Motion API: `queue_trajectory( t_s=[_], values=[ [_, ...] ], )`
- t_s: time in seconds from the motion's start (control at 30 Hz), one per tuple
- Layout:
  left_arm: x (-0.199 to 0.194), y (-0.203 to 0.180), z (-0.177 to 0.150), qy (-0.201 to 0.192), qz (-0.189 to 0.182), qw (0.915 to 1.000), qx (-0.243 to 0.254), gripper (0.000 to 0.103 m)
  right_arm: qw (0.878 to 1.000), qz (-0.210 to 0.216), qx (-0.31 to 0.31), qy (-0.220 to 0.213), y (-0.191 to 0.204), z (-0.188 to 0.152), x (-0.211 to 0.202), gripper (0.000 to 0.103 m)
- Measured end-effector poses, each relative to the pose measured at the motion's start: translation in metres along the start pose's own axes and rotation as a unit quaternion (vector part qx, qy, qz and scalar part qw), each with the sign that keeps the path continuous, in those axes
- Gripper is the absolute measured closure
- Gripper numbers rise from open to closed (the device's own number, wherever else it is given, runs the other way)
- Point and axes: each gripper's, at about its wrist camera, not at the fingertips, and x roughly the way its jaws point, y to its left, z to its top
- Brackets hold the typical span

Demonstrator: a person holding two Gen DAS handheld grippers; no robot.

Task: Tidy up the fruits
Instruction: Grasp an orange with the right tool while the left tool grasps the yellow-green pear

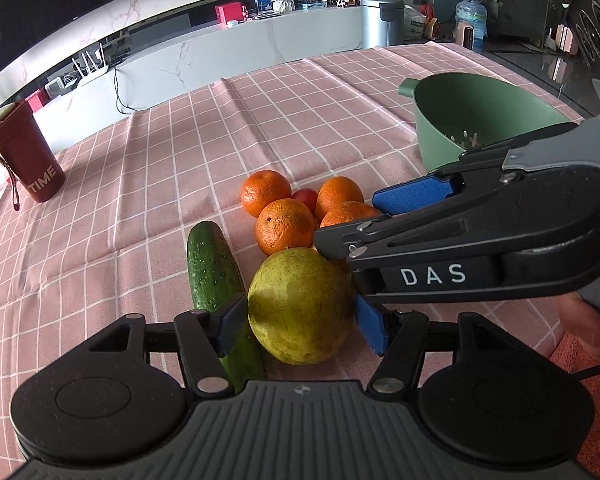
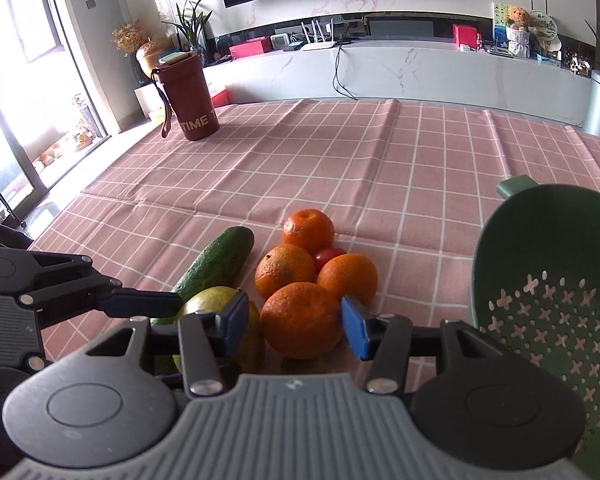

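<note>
A yellow-green pear [image 1: 298, 306] lies on the pink checked cloth between the blue pads of my left gripper [image 1: 300, 320]; the pads sit at its sides, with a small gap on the right. A cucumber [image 1: 214, 272] lies just left of it. Several oranges [image 1: 286, 226] and a red tomato [image 1: 306, 197] cluster behind. My right gripper [image 2: 296, 320] is open around the nearest orange [image 2: 302, 320]; it also shows in the left wrist view [image 1: 364, 216]. The pear [image 2: 212, 300] and cucumber [image 2: 216, 266] lie to its left.
A green colander bowl [image 1: 480, 120] stands right of the fruit, close to my right gripper [image 2: 548, 280]. A dark red "TIME" cup [image 1: 26, 152] stands at the far left of the table. A TV cabinet and a metal bin lie beyond the table edge.
</note>
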Motion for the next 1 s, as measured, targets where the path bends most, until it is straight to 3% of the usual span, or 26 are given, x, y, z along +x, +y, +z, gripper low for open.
queue_trajectory(
  t_s=[0.13,0.3,0.73,1.0],
  values=[
    [0.000,-0.004,-0.001,-0.005,0.006,0.9999,0.012,0.035,1.000,-0.005,0.010,0.003,-0.005,0.001,0.001,0.061],
    [0.000,-0.005,-0.001,-0.009,0.007,0.9999,0.008,0.037,1.000,-0.009,0.004,0.000,-0.003,0.000,-0.001,0.063],
    [-0.008,0.012,-0.002,-0.014,-0.019,0.9971,-0.072,0.040,0.999,-0.020,-0.013,-0.036,-0.004,-0.001,-0.039,0.064],
    [-0.007,-0.004,0.000,0.005,0.002,0.9993,-0.037,0.037,0.999,-0.023,-0.002,-0.024,-0.008,-0.005,-0.048,0.064]
  ],
)
